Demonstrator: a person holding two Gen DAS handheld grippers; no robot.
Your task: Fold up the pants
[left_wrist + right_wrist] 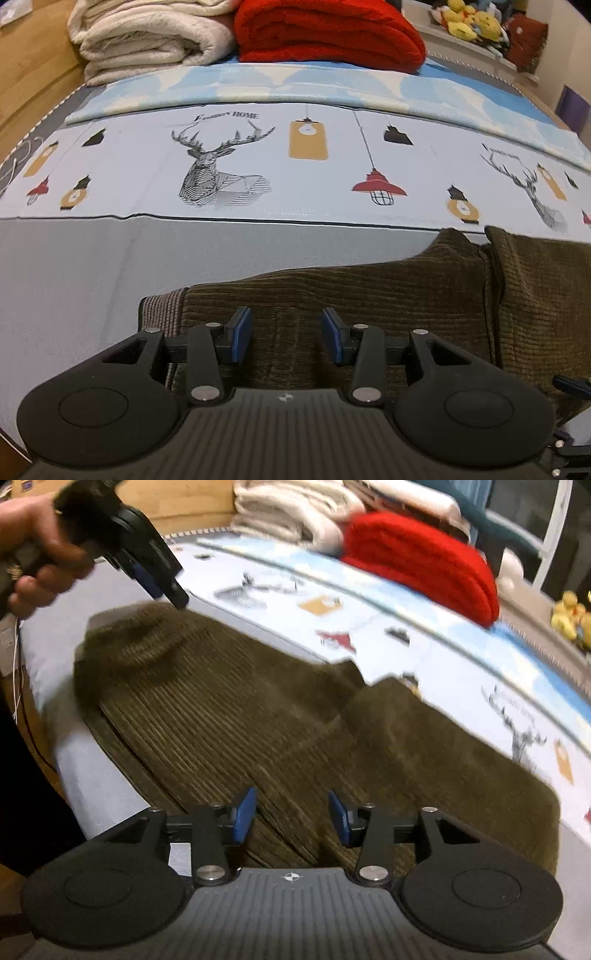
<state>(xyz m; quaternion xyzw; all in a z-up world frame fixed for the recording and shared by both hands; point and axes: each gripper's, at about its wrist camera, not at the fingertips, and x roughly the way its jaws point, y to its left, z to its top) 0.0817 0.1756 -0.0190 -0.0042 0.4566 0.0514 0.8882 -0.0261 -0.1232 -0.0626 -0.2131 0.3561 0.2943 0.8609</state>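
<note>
both tools [286, 334] [291, 818] gape (nothing gripped) over olive pants [258, 720].

The pants [369, 295] lay flat on the bed [74, 277], directly under and ahead of the left gripper [286, 334], reaching off to its right. Beyond them, farther ahead of the tool, a folded sheet [295, 88] crossed the bed, and behind that sat two folded blankets [147, 37] side by side, one ahead-left, one straight ahead. Plush toys [469, 20] sat far ahead-right. The right gripper [291, 816] hung over the pants' near edge, with the left gripper up to its front-left, above the pants' far end.
</note>
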